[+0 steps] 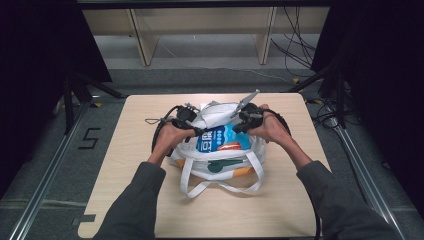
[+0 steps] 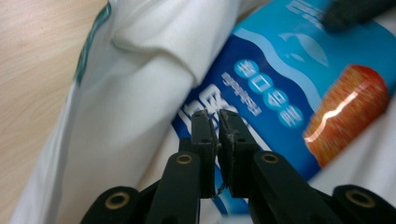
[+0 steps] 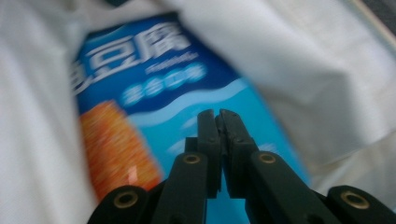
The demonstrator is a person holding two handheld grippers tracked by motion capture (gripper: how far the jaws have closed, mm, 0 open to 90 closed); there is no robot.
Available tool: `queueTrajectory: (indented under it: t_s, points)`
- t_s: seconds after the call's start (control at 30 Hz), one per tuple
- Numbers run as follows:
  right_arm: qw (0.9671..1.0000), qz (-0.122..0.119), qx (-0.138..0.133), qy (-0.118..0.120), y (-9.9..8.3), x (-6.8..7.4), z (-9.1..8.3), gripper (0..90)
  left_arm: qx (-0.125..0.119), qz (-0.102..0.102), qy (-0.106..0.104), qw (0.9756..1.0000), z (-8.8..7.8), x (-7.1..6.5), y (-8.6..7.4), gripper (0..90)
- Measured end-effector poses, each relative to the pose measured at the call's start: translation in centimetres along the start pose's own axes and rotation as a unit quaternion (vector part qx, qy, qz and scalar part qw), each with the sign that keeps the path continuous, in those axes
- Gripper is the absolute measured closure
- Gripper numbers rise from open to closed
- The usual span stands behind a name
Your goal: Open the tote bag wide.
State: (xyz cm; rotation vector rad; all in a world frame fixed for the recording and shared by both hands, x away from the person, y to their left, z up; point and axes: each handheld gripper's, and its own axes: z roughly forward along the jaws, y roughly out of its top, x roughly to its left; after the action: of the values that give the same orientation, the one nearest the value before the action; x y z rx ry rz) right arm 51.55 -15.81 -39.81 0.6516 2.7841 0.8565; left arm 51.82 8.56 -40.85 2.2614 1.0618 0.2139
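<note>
Basically, blue snack packet (image 1: 223,138) is sitting at frame centre inside the mouth of the white tote bag (image 1: 215,167), half covered by fabric. Left gripper (image 1: 199,132) and right gripper (image 1: 237,125) are hovering at its left and right edges, both closed on nothing, likely nudging it deeper.

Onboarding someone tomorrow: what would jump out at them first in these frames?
The bright blue snack packet with an orange picture, lying in the open mouth of a white tote bag at the middle of the wooden table. Next, the two black tools flanking it: the left hand-held gripper and right hand-held gripper, both shut, tips over the packet.
</note>
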Motion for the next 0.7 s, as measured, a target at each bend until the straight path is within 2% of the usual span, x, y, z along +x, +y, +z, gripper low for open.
queueTrajectory:
  t_s: [0.03, 0.07, 0.1, 0.13, 0.17, 0.2, 0.23, 0.27, 0.3, 0.33, 0.37, 0.43, 0.47, 0.5, 0.53, 0.63, 0.67, 0.7]
  points:
    - [1.0000, -0.003, 0.002, 0.007, -0.4, 0.4, -0.1, 88.4, 0.001, -0.004, 0.012, 0.9999, 0.6, 0.2, 0.3, 84.2]
    - [1.0000, -0.003, 0.002, 0.007, -0.4, 0.4, -0.1, 88.4, 0.001, -0.004, 0.012, 0.9999, 0.6, 0.2, 0.3, 84.4]
    - [0.9998, -0.014, 0.003, 0.015, -0.9, 0.8, -0.2, 88.7, 0.010, -0.011, 0.014, 0.9998, 1.0, 0.7, 0.6, 84.4]
    - [0.9992, -0.013, 0.002, 0.038, -2.0, 1.8, -0.7, 89.7, 0.012, -0.024, 0.018, 0.9995, 1.6, 1.2, 0.8, 85.7]
    - [0.9985, -0.026, -0.006, 0.048, -2.3, 1.9, -0.7, 90.0, 0.019, -0.032, 0.027, 0.9989, 2.2, 1.7, 0.9, 86.3]
    - [0.9985, -0.026, -0.006, 0.048, -2.3, 1.9, -0.7, 90.0, 0.019, -0.032, 0.027, 0.9989, 2.2, 1.7, 0.9, 87.0]
    - [0.9973, -0.037, 0.015, 0.062, -3.2, 2.7, -0.7, 90.0, 0.023, -0.025, 0.050, 0.9982, 2.6, 2.0, 1.0, 87.8]
    - [0.9973, -0.037, 0.015, 0.062, -3.2, 2.7, -0.7, 90.0, 0.023, -0.025, 0.050, 0.9982, 2.6, 2.0, 1.0, 88.4]
    - [0.9966, -0.033, 0.034, 0.067, -3.7, 3.3, -0.7, 90.0, 0.033, -0.016, 0.069, 0.9969, 2.7, 2.3, 1.0, 88.4]
    - [0.9946, -0.036, 0.058, 0.078, -4.7, 4.2, -0.2, 90.0, 0.045, -0.016, 0.099, 0.9940, 2.8, 3.1, 0.8, 89.2]
    - [0.9943, -0.037, 0.060, 0.080, -5.0, 4.4, -0.1, 90.0, 0.042, -0.025, 0.099, 0.9939, 2.9, 3.6, 0.7, 89.2]
    - [0.9939, -0.041, 0.063, 0.081, -5.2, 4.6, 0.0, 90.0, 0.045, -0.027, 0.104, 0.9932, 3.0, 3.8, 0.5, 89.4]
    - [0.9920, -0.079, 0.052, 0.083, -5.2, 4.4, 0.4, 90.0, 0.048, -0.027, 0.107, 0.9928, 3.2, 4.0, 0.4, 89.4]
    - [0.9926, -0.052, 0.074, 0.081, -5.4, 5.2, 0.4, 90.0, 0.046, -0.034, 0.109, 0.9925, 3.4, 4.3, 0.4, 89.5]
    - [0.9909, -0.050, 0.095, 0.082, -5.5, 5.7, 0.7, 90.0, 0.045, -0.040, 0.113, 0.9918, 3.5, 4.5, 0.4, 89.5]
    - [0.9904, -0.058, 0.099, 0.077, -5.2, 5.8, 0.7, 90.0, 0.047, -0.048, 0.115, 0.9910, 3.5, 4.6, 0.4, 89.4]
    - [0.9903, -0.060, 0.098, 0.078, -5.2, 5.8, 0.6, 90.0, 0.045, -0.042, 0.122, 0.9907, 3.4, 4.4, 0.5, 89.4]
    - [0.9909, -0.060, 0.095, 0.074, -5.0, 5.7, 0.4, 90.0, 0.044, -0.025, 0.124, 0.9910, 3.0, 3.8, 0.6, 89.2]
